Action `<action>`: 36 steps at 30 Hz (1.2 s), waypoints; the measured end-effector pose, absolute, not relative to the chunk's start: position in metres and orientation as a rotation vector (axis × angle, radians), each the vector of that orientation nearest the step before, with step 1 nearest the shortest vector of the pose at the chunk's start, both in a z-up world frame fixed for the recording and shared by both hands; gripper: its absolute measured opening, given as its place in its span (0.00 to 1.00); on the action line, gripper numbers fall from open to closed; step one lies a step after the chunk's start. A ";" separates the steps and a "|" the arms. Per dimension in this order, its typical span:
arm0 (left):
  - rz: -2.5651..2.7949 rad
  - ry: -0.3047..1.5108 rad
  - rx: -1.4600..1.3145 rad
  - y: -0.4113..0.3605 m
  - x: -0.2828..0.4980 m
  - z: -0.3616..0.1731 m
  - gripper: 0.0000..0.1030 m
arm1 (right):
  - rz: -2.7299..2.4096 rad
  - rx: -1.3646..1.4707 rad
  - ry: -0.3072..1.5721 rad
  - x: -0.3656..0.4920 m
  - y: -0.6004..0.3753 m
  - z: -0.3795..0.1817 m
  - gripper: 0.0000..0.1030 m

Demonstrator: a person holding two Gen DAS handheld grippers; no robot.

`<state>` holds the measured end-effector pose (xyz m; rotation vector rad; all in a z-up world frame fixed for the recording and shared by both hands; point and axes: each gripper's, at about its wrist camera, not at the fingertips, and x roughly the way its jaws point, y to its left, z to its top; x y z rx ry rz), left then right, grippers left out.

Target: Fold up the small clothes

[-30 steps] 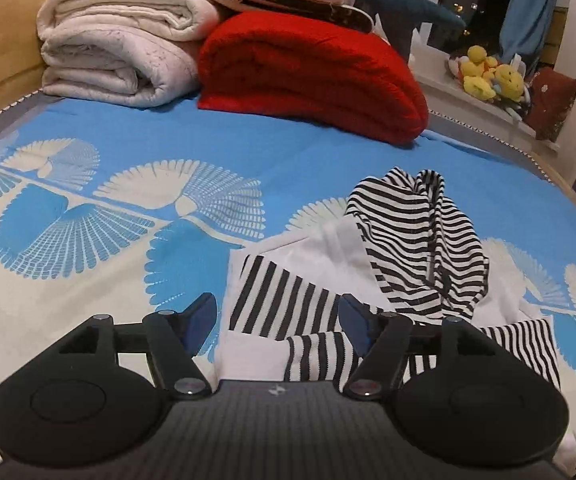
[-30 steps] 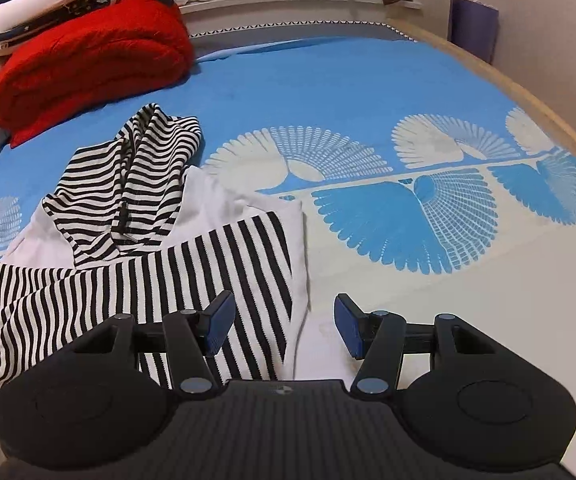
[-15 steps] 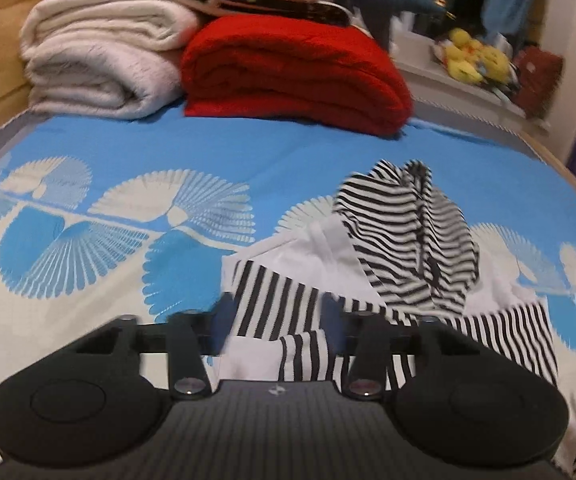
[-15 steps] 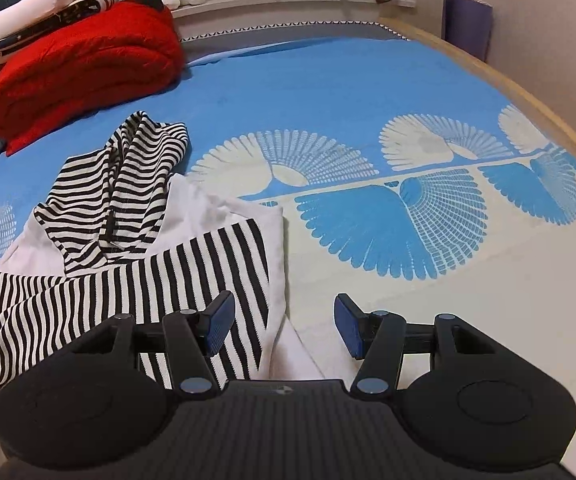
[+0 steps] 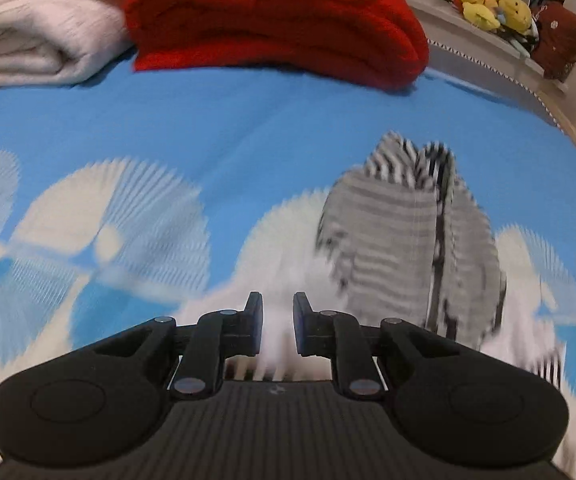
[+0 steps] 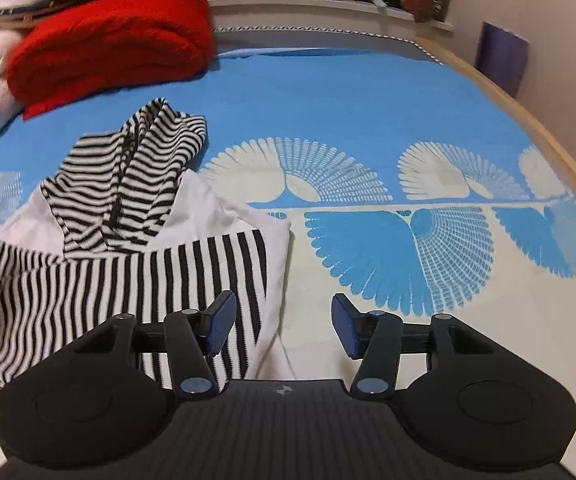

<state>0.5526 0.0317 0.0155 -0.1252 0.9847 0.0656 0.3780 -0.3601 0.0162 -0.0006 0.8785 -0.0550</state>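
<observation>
Left gripper pinching striped garment, right gripper spread beside it

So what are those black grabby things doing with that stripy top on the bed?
A person is folding small clothes with a grabber in each hand. The left gripper has nearly closed on white fabric of the striped hooded top, though that view is blurry. The right gripper is open, its fingers either side of the top's right edge. The top lies crumpled on the blue bedspread, not folded yet.
</observation>
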 end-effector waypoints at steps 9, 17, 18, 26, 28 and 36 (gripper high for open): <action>0.016 1.017 -0.185 -0.019 0.698 -0.010 0.17 | -0.081 0.018 0.907 0.391 -0.371 0.004 0.46; 0.058 1.039 -0.239 -0.063 0.773 -0.042 0.52 | -0.045 0.038 0.929 0.397 -0.361 -0.002 0.47; 0.059 1.044 -0.241 -0.067 0.779 -0.048 0.52 | -0.043 0.039 0.931 0.398 -0.360 -0.003 0.47; 0.004 1.073 -0.135 -0.090 0.786 -0.064 0.01 | -0.044 0.051 0.935 0.399 -0.359 -0.003 0.47; -0.021 1.007 -0.056 -0.092 0.770 -0.045 0.01 | -0.045 0.064 0.932 0.398 -0.361 0.000 0.47; -0.429 0.683 0.140 -0.076 0.560 0.074 0.01 | -0.086 0.257 0.858 0.397 -0.381 0.027 0.47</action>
